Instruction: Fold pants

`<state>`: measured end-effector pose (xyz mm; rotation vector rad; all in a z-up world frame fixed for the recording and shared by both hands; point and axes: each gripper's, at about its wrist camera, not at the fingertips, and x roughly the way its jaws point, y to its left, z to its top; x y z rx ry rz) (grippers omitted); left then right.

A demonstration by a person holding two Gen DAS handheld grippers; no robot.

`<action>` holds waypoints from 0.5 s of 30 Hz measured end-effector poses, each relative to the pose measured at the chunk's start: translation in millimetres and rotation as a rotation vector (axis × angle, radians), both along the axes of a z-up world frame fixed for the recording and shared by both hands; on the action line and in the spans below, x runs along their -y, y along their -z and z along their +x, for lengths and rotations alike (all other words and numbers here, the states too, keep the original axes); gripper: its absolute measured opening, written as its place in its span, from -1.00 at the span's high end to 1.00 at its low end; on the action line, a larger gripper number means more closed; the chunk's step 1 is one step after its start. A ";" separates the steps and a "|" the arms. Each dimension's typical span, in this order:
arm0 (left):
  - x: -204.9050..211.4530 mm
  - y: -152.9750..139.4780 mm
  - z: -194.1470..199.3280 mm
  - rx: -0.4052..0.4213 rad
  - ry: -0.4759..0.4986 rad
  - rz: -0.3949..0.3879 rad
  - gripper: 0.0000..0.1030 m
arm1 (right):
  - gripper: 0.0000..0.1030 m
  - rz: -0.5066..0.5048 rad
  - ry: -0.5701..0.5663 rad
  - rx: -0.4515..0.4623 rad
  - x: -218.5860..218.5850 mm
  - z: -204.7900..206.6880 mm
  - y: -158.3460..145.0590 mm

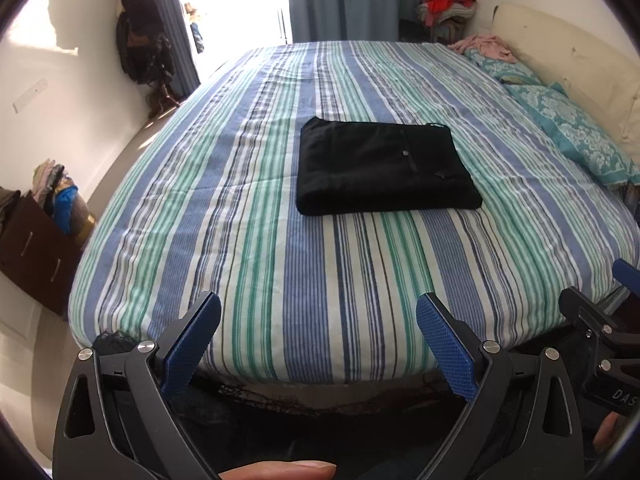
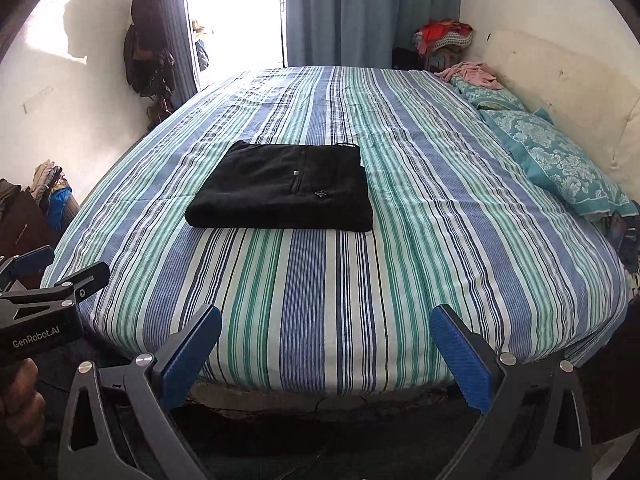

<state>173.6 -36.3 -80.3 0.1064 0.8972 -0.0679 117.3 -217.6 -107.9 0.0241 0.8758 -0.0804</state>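
Midway across the striped bed [image 1: 280,280] lie the black pants [image 1: 384,168], folded into a soft, limp, light-looking rectangle. Both tongs, left [image 1: 318,344] and right [image 2: 326,354], hang apart, empty. I'd pinch the near folded edge.

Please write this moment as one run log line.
pants: folded, on bed | left claw: open, empty | right claw: open, empty

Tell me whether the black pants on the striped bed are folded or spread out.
Folded: the black pants lie as a compact flat rectangle with stacked layers at the near edge.
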 end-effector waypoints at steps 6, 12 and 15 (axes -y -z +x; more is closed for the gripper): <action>1.1 2.2 -1.1 -0.008 -0.004 -0.001 -0.92 | -0.99 -0.021 0.009 0.005 -2.4 -1.8 -0.5; 0.8 1.2 -1.3 -0.004 -0.005 0.002 -0.92 | -0.99 -0.049 0.022 0.019 -2.3 -2.4 -5.3; 1.6 1.2 -1.5 -0.005 -0.004 0.002 -0.92 | -0.99 -0.054 0.023 0.024 -2.8 -2.9 -6.8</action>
